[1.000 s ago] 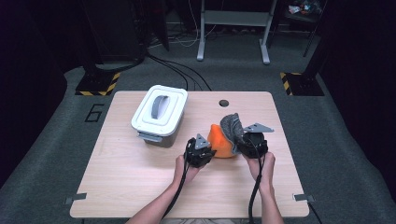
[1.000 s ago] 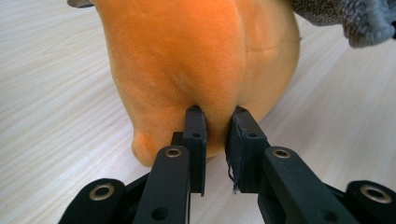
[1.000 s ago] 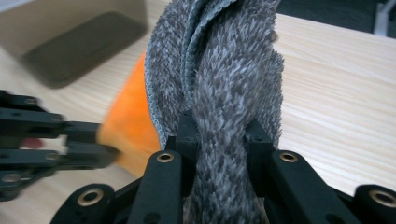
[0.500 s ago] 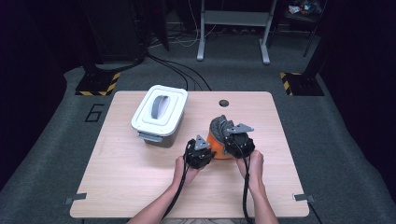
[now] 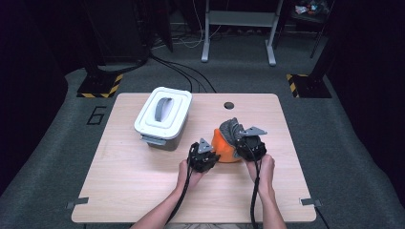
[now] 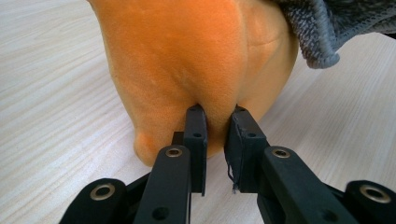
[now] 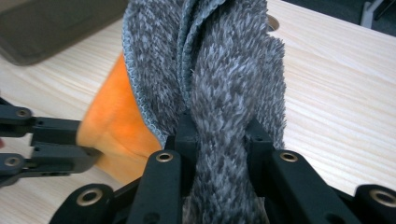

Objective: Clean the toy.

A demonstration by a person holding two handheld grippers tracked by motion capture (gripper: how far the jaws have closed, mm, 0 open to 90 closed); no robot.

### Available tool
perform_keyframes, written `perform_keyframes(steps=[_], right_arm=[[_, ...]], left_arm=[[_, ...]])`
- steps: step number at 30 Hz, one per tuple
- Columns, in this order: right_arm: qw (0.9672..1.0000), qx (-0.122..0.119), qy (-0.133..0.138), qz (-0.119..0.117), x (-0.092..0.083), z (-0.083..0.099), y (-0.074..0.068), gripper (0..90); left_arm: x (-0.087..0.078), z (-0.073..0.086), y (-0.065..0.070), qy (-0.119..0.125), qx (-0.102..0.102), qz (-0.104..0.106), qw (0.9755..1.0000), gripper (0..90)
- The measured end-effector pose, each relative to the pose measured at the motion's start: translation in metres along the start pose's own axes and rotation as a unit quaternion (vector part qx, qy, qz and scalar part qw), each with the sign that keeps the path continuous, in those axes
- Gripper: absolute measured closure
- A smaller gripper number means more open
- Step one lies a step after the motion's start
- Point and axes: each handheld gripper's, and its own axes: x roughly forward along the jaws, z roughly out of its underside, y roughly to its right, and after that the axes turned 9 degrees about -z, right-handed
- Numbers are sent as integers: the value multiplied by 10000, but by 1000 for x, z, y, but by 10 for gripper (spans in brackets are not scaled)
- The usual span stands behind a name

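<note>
The left gripper (image 6: 215,114) pinches the orange soft toy (image 5: 225,145) near the table's middle, the right gripper (image 7: 223,128) pinches the grey cloth (image 7: 219,70) on it — best pull slowly, holding the toy steady.

A white lidded container (image 5: 162,118) with a grey handle is seen at the upper left of the wooden bench (image 5: 129,191). A round cable hole (image 5: 229,105) is found near the bench's far edge. Black cables (image 5: 179,71) are laid across the floor behind.

Both claws on orange toy (image 5: 224,145), grey cloth (image 5: 232,128).
</note>
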Motion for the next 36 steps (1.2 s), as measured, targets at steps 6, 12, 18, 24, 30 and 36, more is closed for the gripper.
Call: perform_keyframes(steps=[6, 12, 18, 24, 30, 36], right_arm=[[9998, 178, -22, 64, 1, 6, 11, 730], [9992, 371, -73, 85, 3, 10, 19, 729], [9987, 475, -139, 155, 6, 15, 27, 728], [9972, 673, -229, 222, 12, 21, 34, 728], [9960, 770, -369, 268, 19, 26, 42, 728], [9935, 910, -622, 271, 31, 33, 50, 727]], left_arm=[[0, 1, -1, 8, 14, 7, 10000, 783], [0, 1, -1, 15, 31, 5, 10000, 783], [0, 2, 0, 15, 24, 7, 10000, 782], [0, 2, -1, -5, 42, 4, 10000, 782], [1, 2, 0, -13, 45, -2, 10000, 783], [1, 2, 0, -22, 47, 0, 10000, 783]])
